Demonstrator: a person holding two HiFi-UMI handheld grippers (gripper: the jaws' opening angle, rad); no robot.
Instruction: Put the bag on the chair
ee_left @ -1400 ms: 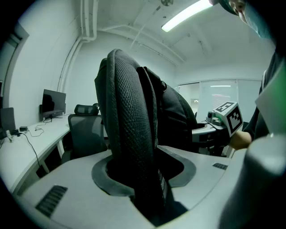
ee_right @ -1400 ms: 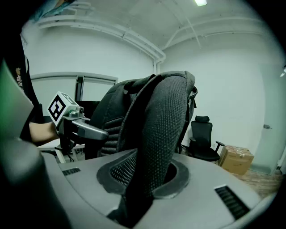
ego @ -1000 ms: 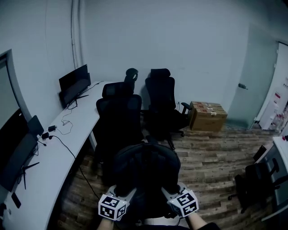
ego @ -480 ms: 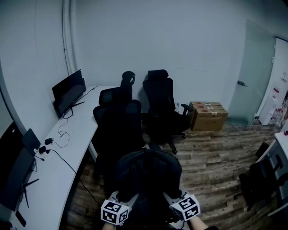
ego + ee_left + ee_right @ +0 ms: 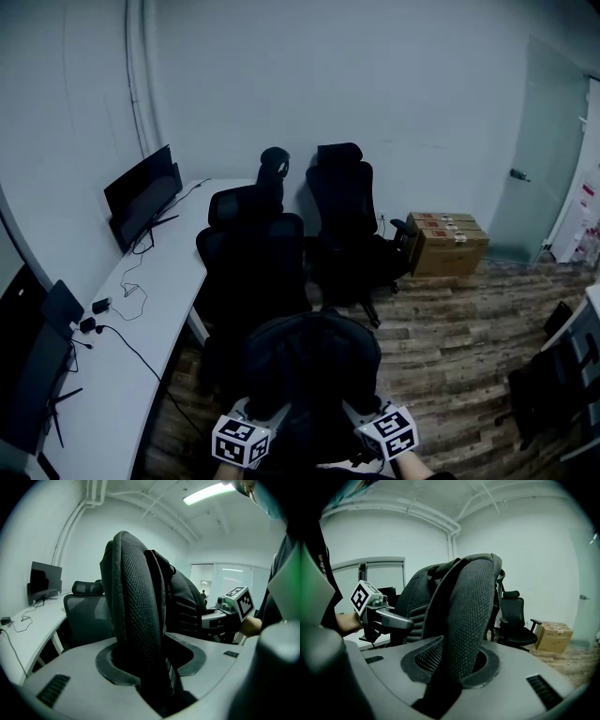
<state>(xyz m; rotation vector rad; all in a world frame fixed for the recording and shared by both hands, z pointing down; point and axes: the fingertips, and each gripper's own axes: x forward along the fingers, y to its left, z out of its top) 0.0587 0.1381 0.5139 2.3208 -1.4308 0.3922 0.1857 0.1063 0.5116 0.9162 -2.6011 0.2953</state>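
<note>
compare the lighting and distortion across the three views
Head view: dim and blue-tinted, so the black backpack and the office chair behind it merge into one dark mass. Left gripper view: brighter, fisheye with black corners, ceiling light blown out, shoulder strap mesh crisp. Right gripper view: same fisheye, green blur at left edge.

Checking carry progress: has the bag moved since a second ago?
Yes. The bag has gone forward, toward the nearest chair: the white desk beside it has slid back in the head view.
</note>
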